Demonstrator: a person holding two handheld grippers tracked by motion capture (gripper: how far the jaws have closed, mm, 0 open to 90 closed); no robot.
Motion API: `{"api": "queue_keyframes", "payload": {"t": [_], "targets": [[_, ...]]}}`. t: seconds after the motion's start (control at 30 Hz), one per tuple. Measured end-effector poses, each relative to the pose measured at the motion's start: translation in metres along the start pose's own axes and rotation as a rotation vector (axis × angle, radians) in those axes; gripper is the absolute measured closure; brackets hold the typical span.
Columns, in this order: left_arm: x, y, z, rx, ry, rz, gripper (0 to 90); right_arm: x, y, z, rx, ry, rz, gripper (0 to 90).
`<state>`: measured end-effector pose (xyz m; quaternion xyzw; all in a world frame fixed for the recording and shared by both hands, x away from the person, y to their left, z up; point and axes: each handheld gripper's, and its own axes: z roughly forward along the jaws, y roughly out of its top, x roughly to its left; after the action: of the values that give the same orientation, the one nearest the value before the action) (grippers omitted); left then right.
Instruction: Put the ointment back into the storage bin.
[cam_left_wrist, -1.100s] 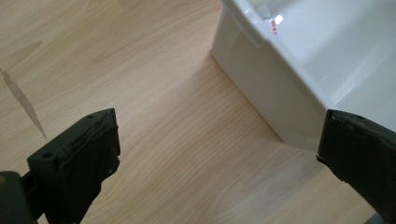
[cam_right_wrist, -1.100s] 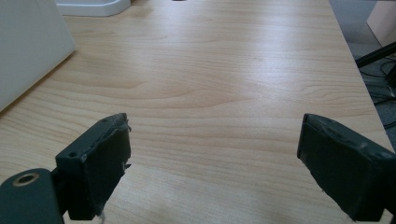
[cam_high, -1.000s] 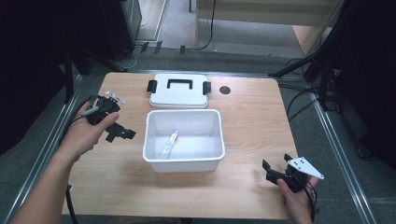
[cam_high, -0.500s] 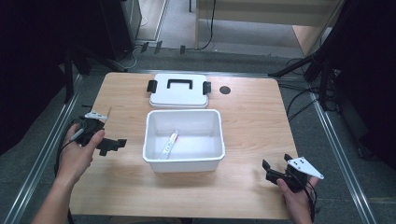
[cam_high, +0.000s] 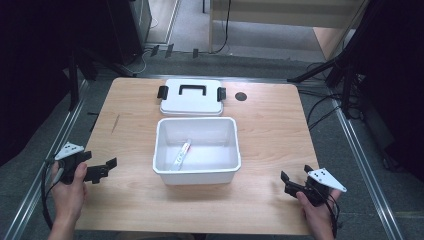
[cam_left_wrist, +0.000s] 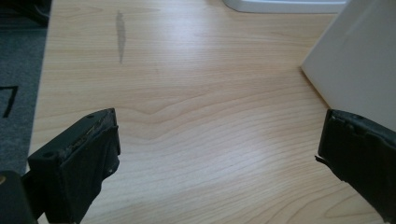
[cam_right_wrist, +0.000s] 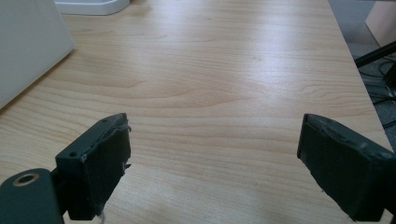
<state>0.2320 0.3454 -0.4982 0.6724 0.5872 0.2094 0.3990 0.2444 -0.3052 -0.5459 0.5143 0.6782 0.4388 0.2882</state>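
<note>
Both grippers, left gripper (cam_high: 102, 170) and right gripper (cam_high: 295, 182), rest jaws apart near the light wooden table's (cam_high: 270, 130) front corners, bare wood flanking the white rectangular plastic bin (cam_high: 196, 176); the tube's (cam_high: 181, 155) print is unreadable.

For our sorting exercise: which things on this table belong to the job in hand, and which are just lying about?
Belongs to the job:
white box
tube lying inside it
white lid behind the box
left gripper and right gripper, jaws apart

Just lying about:
dark round spot on the table
</note>
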Motion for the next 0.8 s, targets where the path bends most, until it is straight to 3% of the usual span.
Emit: {"api": "queue_keyframes", "payload": {"t": [0.4, 0.67, 0.8], "targets": [[0.008, -0.040, -0.006, -0.087, 0.069, 0.028, 0.0, 0.000, 0.000, 0.001, 0.005, -0.002, -0.001, 9.9], [0.010, -0.057, -0.018, -0.158, 0.126, 0.050, 0.0, 0.000, 0.000, 0.001, 0.005, -0.002, -0.005, 9.9], [0.012, -0.065, -0.022, -0.186, 0.141, 0.031, 0.0, 0.000, 0.000, 0.000, 0.003, -0.001, -0.003, 9.9]]}}
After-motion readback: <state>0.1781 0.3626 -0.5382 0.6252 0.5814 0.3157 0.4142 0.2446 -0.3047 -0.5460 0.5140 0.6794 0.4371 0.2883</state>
